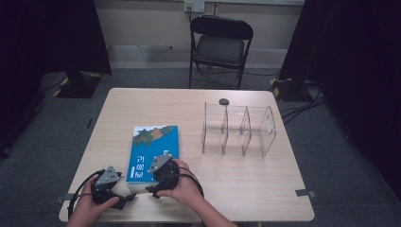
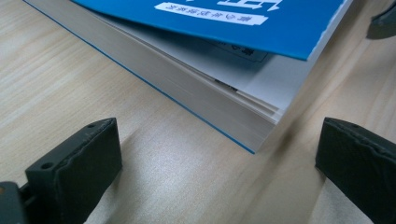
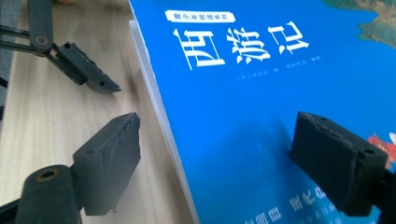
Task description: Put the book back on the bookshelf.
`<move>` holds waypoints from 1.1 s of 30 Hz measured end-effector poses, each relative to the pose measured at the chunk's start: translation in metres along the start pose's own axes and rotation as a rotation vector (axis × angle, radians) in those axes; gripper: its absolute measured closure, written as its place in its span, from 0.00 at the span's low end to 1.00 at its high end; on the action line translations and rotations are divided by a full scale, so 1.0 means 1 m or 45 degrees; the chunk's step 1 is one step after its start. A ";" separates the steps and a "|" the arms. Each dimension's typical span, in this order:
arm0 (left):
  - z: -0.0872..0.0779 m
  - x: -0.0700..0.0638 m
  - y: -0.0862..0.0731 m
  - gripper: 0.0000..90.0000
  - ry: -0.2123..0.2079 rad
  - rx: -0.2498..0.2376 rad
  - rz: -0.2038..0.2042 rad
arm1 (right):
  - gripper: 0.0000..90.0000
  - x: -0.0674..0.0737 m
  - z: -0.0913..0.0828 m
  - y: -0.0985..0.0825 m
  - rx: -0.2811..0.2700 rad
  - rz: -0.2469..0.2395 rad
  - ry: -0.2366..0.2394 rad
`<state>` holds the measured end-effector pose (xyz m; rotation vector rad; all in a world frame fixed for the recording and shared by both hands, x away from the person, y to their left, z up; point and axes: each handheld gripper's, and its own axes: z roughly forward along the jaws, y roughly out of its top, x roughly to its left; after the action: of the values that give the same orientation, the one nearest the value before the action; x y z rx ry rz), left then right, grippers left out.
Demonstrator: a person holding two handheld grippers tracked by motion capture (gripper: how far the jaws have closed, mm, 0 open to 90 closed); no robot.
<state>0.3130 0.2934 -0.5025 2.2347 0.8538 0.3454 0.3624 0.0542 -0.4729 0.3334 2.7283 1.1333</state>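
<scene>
With both jaws spread, the left gripper (image 2: 215,154) faces the near corner of the blue book (image 2: 219,60) while the right gripper (image 3: 215,154) straddles its long edge (cover already lifting), so closing could pinch only loose pages and crease them.

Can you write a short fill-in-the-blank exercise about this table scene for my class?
1. The book lying flat on the table has a ____ cover.
2. The clear rack stands to the ____ of the book in the high view.
3. Both the left tool and the right tool have their jaws ____.
4. Behind the table stands a black ____.

Missing words: blue; right; open; chair
</scene>
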 end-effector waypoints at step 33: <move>0.002 -0.001 0.001 0.00 -0.035 -0.021 0.011 | 0.14 0.014 0.019 0.001 0.004 -0.211 -0.174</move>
<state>0.3134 0.2910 -0.5034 2.2237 0.8241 0.3237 0.3538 0.0715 -0.4859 0.1740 2.5847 1.0239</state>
